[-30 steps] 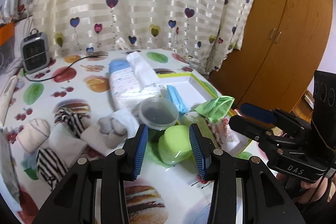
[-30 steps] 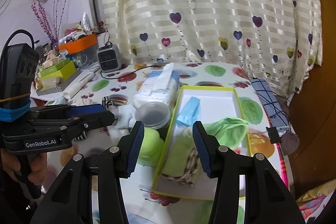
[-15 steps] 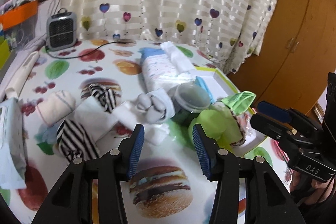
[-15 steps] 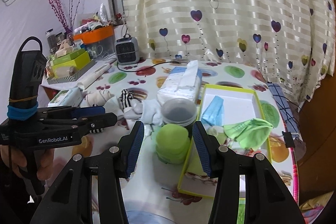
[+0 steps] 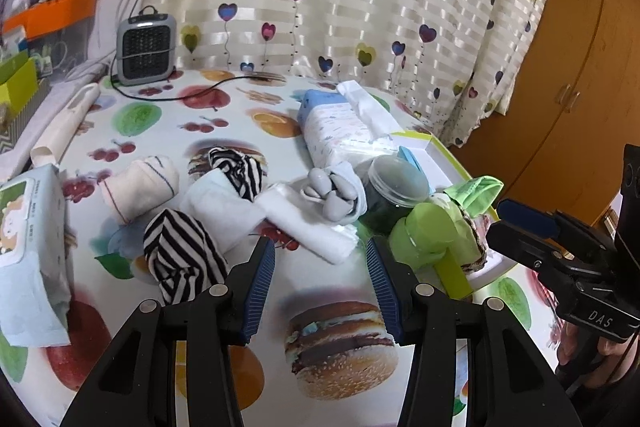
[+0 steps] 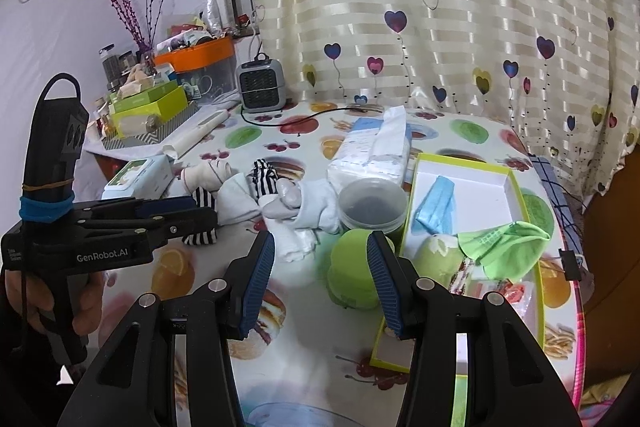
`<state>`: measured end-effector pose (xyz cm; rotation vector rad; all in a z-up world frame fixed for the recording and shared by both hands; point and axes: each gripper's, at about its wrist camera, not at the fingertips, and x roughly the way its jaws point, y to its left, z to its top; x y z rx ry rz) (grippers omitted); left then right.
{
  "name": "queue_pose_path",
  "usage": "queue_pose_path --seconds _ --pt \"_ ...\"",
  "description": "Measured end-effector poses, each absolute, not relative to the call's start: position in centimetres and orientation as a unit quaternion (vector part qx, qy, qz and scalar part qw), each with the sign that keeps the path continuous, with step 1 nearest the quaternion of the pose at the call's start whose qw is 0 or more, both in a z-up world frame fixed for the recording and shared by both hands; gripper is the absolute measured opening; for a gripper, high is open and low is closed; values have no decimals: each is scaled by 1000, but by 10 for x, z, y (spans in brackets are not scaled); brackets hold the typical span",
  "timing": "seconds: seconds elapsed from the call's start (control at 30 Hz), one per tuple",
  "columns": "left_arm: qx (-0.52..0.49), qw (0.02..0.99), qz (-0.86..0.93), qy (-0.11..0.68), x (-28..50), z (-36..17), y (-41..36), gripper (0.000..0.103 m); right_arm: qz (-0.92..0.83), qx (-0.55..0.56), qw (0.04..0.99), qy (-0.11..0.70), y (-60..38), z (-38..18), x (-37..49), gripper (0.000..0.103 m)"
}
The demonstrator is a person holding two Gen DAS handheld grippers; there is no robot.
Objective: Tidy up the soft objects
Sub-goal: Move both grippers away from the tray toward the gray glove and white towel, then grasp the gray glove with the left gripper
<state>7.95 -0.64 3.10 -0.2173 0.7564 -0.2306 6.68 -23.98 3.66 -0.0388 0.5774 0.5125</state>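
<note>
Soft items lie on the fruit-print table: a striped sock, a second striped sock, a cream sock roll, a white folded cloth and a grey-white sock bundle. A green-rimmed white tray holds a blue cloth and a green cloth. My left gripper is open and empty, above the table in front of the white cloth. My right gripper is open and empty, near a green round sponge.
A lidded dark jar and a tissue pack stand beside the tray. A wet-wipe pack lies at the left. A small grey heater with its cable stands at the back. A cluttered shelf is at far left.
Both grippers have drawn back and swung left; the left wrist view now faces the sock pile instead of the green sponge. Both stay open and empty.
</note>
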Motion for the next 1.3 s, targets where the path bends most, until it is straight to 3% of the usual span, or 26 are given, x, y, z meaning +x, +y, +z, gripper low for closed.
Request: queue_pose_path --seconds 0.7,0.87,1.3 --pt "-71 906 -147 391 130 14 -22 49 253 -34 921 293 -228 32 78 49" --pt "-56 900 -167 399 146 9 -33 57 251 -33 920 299 -229 29 86 49" --pt "-30 892 -169 417 176 -7 -47 61 245 -26 919 307 -236 24 101 49"
